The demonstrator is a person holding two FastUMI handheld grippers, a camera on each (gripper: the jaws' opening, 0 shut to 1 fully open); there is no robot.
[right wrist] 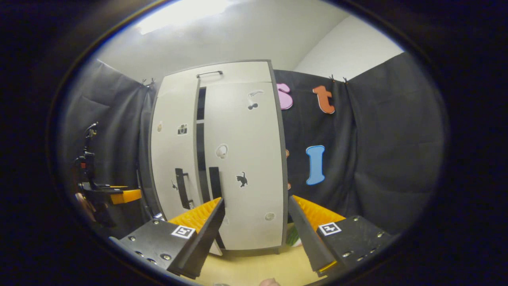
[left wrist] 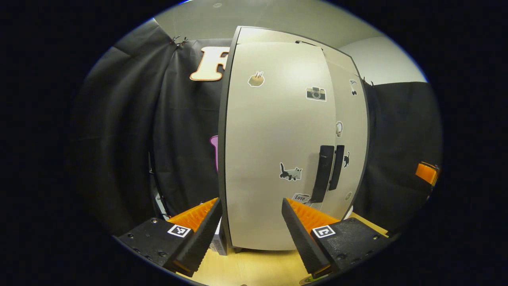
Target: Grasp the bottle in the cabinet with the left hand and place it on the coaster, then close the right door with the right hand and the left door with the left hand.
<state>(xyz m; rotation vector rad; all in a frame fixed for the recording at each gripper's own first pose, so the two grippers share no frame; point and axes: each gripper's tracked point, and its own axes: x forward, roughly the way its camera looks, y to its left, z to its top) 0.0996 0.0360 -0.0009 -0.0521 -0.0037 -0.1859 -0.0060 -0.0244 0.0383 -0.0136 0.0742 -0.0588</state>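
Observation:
The pale cabinet stands on the wooden table. In the left gripper view its left door is close in front of me, and its dark handle sits beside the right door's handle. My left gripper is open and low before that door, with nothing between its fingers. In the right gripper view the right door lies flat against the cabinet. A narrow dark gap separates it from the left door. My right gripper is open and holds nothing. The bottle is hidden.
The wooden tabletop runs under the cabinet. A small green thing lies by the cabinet's lower right corner; I cannot tell what it is. The other gripper shows at far left, and an orange part at far right. Black cloth hangs behind.

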